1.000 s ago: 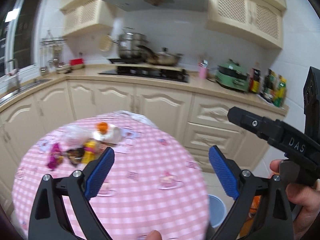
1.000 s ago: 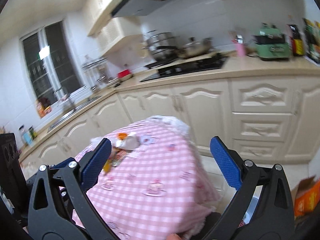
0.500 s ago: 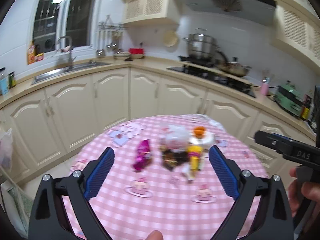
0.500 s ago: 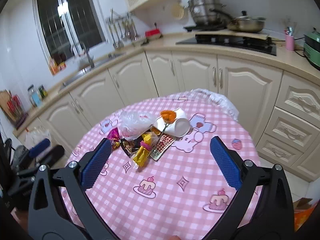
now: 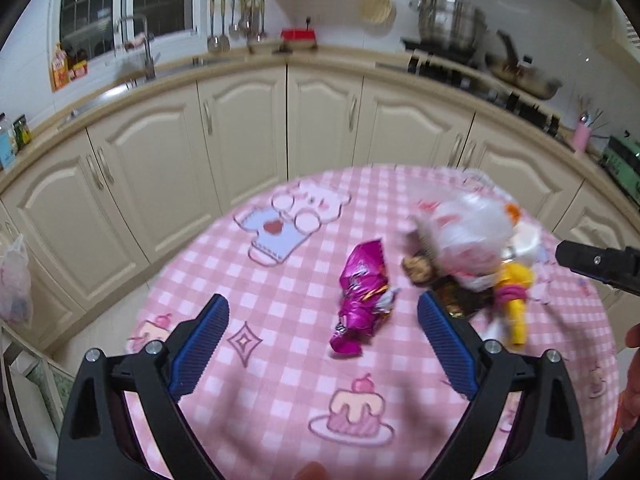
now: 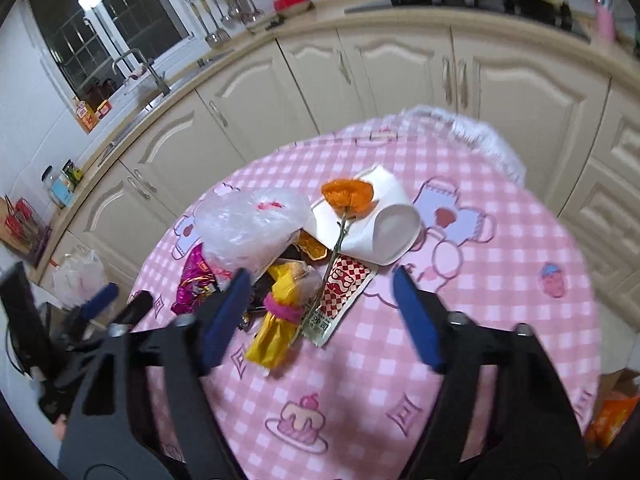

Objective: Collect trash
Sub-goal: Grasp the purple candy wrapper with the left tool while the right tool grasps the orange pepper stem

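— Over the pink checked table (image 6: 500, 320), what are the tongs doing?

— The left gripper (image 5: 323, 320) gapes wide and empty above the magenta wrapper (image 5: 362, 292). The right gripper (image 6: 320, 312) is closing its jaws, nothing pinched yet, over the yellow wrapper (image 6: 276, 320) and the red-checked sachet (image 6: 340, 296).

— That's new?

— Yes. A second ago both pointed at the cabinets; now the trash heap sits right under them, so I'd guess picking starts.

— Any labels?

— The sachet's print is too blurred to read.
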